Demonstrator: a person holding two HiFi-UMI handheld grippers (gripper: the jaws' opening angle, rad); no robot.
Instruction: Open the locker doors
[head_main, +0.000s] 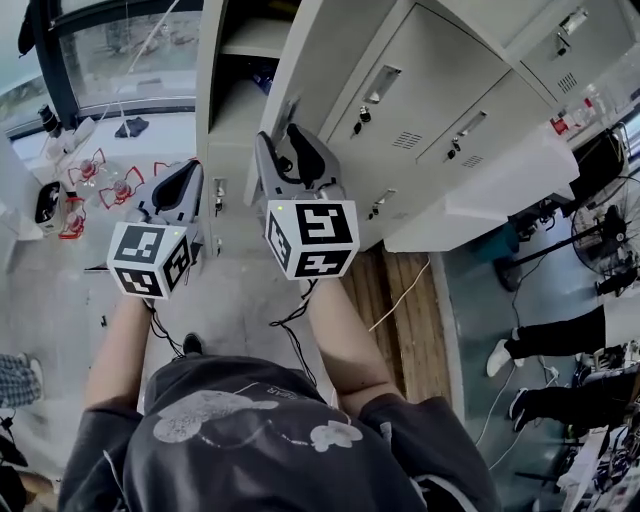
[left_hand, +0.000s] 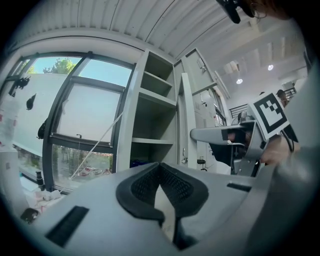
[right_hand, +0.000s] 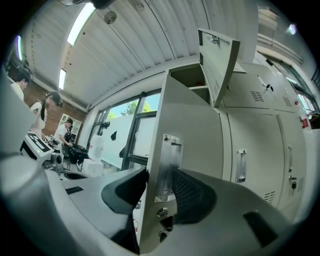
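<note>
The grey locker bank (head_main: 440, 110) fills the upper part of the head view. One tall door (head_main: 320, 60) stands swung out from it. In the right gripper view that door (right_hand: 192, 125) runs edge-on between the jaws. My right gripper (right_hand: 159, 189) is shut on its edge at the metal handle plate (right_hand: 169, 165), with a pad against each side. From the head it shows as the right gripper (head_main: 283, 135) at the door's edge. My left gripper (head_main: 190, 172) hangs to the left, away from the doors. Its pads (left_hand: 145, 185) meet at the tips with nothing between them.
An open shelved compartment (left_hand: 155, 115) stands beside a large window (left_hand: 85, 130). A small upper door (right_hand: 220, 55) hangs open; closed doors with handles (right_hand: 241, 165) lie to the right. Red wire items (head_main: 100, 175) are on the floor at left. A wooden platform (head_main: 400, 300), a fan (head_main: 600, 230) and a person's legs (head_main: 560, 335) are at right.
</note>
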